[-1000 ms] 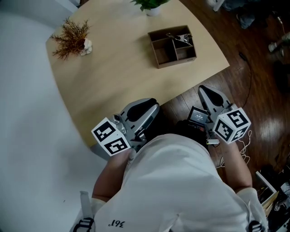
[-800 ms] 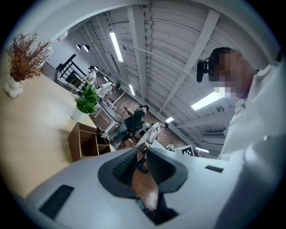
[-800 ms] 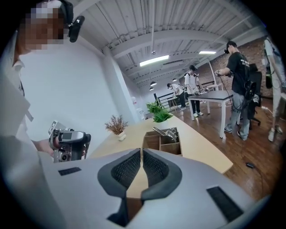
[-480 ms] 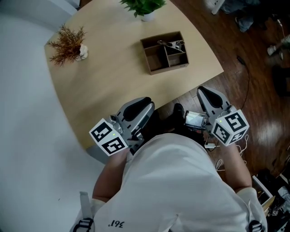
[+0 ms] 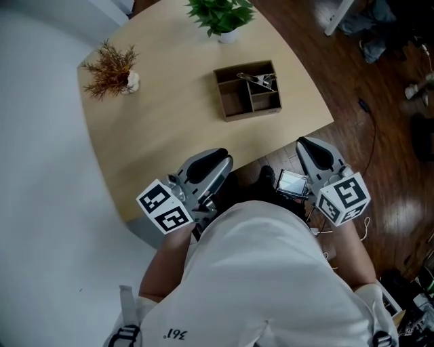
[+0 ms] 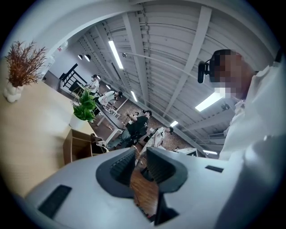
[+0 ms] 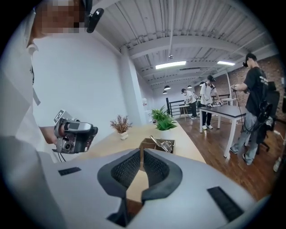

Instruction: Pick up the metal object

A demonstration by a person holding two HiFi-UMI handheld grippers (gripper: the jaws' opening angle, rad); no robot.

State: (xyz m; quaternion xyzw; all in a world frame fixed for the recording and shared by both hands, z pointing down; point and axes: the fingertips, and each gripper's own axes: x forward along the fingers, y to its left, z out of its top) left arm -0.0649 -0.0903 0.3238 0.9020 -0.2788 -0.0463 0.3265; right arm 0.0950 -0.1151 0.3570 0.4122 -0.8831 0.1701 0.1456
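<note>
I hold the left hand-held gripper point(image 5: 218, 160) over the near edge of the bench point(image 5: 163, 129), jaws pressed together on nothing. The right hand-held gripper point(image 5: 306, 145) hangs over the floor point(image 5: 352, 156), jaws likewise closed and empty. The metal object point(image 5: 258, 79) lies well ahead of both, in the far compartment of the wooden box point(image 5: 234, 103). Only the right gripper view shows it jutting above the box's rim.

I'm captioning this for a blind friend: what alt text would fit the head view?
From above, a person in white holds the left gripper and right gripper, both empty, by a wooden table's near edge. Farther off, a brown divided box holds a metal object, with a green plant and a dried plant nearby.
</note>
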